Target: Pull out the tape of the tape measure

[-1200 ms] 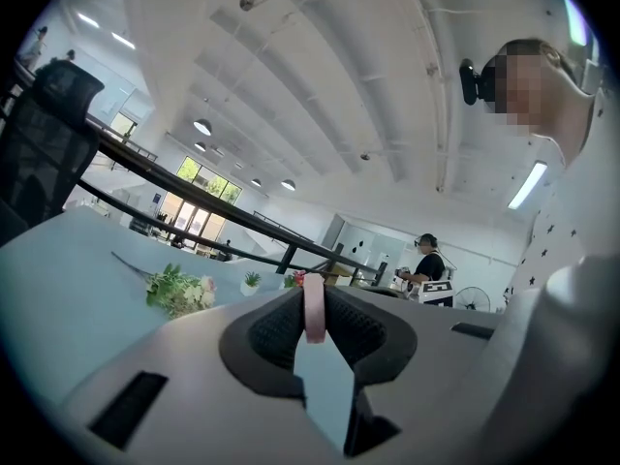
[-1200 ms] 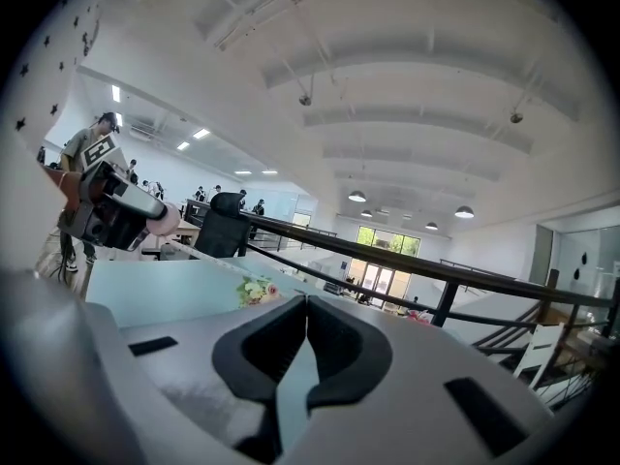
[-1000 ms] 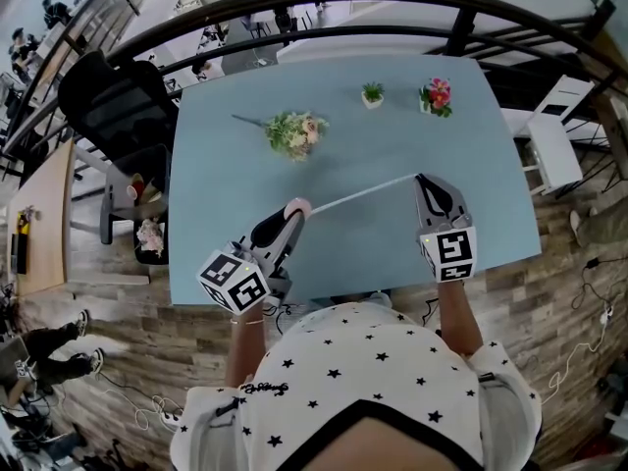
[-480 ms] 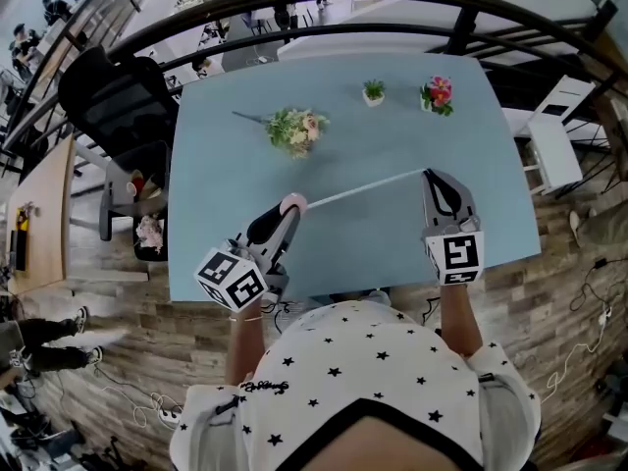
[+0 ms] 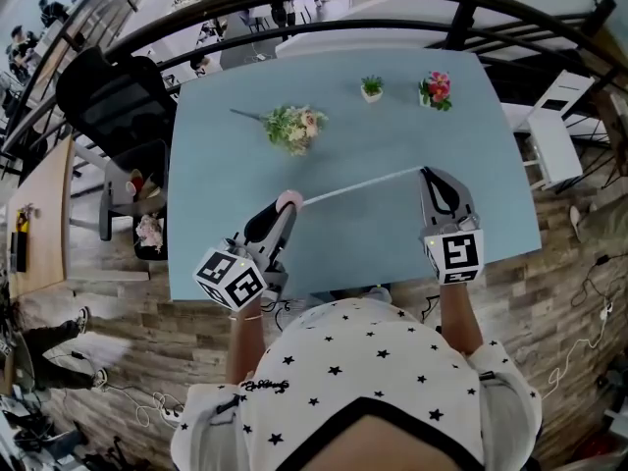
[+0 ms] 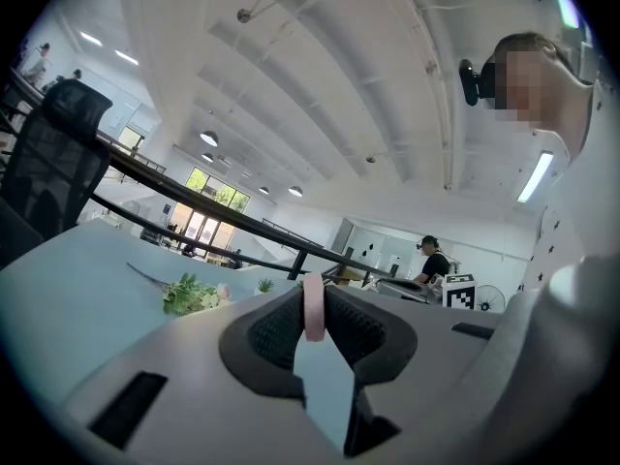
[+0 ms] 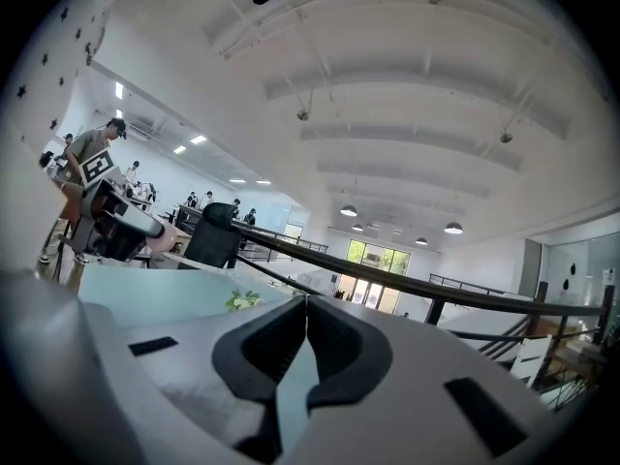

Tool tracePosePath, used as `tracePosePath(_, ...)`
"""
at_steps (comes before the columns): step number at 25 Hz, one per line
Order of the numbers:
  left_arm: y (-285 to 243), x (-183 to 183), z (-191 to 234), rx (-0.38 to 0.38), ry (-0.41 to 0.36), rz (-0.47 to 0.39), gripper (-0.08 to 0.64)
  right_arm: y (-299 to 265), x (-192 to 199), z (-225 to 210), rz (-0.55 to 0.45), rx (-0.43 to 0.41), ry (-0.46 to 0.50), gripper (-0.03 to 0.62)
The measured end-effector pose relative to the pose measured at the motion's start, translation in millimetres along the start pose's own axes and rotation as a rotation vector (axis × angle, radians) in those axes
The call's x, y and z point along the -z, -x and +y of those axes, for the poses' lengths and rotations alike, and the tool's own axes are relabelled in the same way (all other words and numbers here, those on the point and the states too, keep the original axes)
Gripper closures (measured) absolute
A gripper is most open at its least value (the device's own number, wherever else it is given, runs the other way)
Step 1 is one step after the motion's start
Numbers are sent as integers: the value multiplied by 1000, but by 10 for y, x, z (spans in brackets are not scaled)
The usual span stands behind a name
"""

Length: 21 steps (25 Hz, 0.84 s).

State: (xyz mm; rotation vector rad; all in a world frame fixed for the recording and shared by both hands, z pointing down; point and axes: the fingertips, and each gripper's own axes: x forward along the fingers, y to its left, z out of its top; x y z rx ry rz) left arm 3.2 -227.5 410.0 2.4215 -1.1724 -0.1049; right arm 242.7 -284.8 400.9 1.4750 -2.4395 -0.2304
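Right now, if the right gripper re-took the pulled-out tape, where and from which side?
Grip the tape near its free end, where the right gripper pinches it now, coming from the person's side. It is a thin taut strip running from the pink case in the left gripper, so the jaws should close across it.

Person: white shirt (image 5: 363,356) scattered with small black stars, dark trim at the neckline; forearms uncovered. Black camera unit (image 6: 471,80) worn on the head.

Left hand-held gripper (image 5: 286,206): light grey shell, long tapered jaws lined with black textured left pads (image 6: 276,332). At its rear sits the left marker cube (image 5: 233,279), white with black square patterns.

Right hand-held gripper (image 5: 426,176): same grey build, black right pads (image 7: 339,342), right marker cube (image 5: 453,254) of the same kind.
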Motion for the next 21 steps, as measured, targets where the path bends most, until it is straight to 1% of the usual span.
tracePosePath(21, 3, 22, 11, -11, 11, -3, 471, 18, 50, 20, 7, -2, -9, 589)
